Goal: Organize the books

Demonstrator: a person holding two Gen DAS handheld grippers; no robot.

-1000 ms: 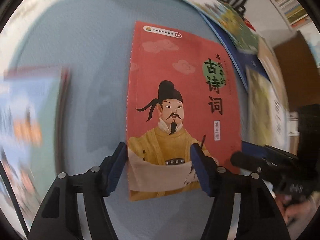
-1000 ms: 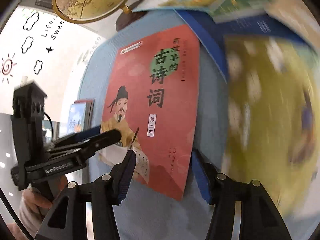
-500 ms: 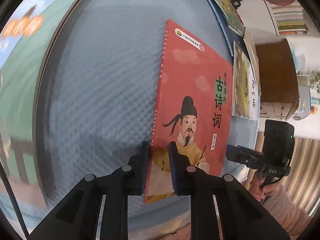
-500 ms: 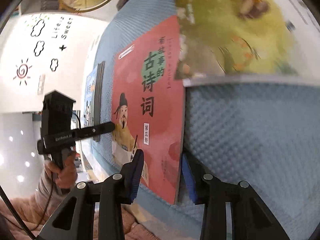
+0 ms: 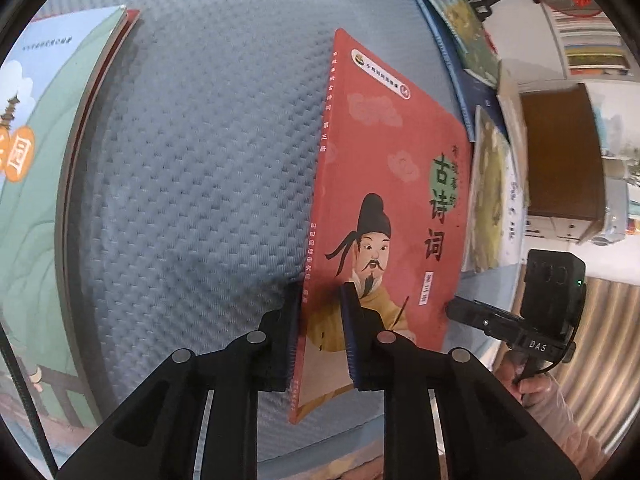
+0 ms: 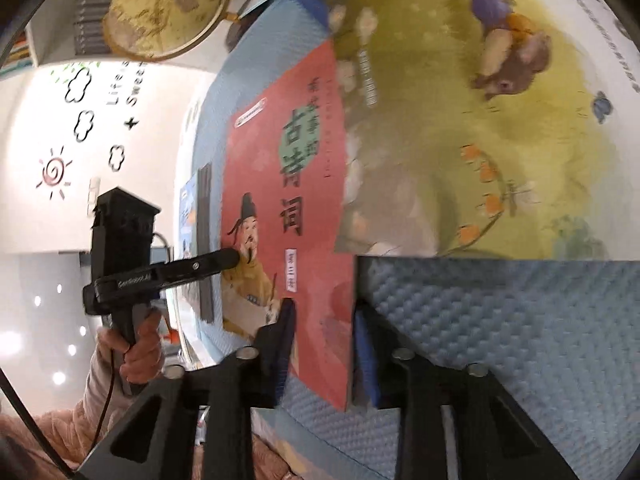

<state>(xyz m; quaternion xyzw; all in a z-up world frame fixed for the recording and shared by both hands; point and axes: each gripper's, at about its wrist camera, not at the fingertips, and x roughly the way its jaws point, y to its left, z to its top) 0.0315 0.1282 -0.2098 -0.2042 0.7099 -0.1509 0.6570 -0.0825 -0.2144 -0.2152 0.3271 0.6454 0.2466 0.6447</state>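
Both tools have just closed onto the red book (image 5: 384, 184): the left tool (image 5: 320, 344) pinches its spine edge, the right tool (image 6: 324, 344) its opposite edge. It tilts up off the blue surface (image 5: 192, 168) near the front edge, beside a yellow-green book (image 6: 460, 140).

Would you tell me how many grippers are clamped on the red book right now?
2: the left gripper grips the red book near its spine edge; the right gripper grips its opposite edge.
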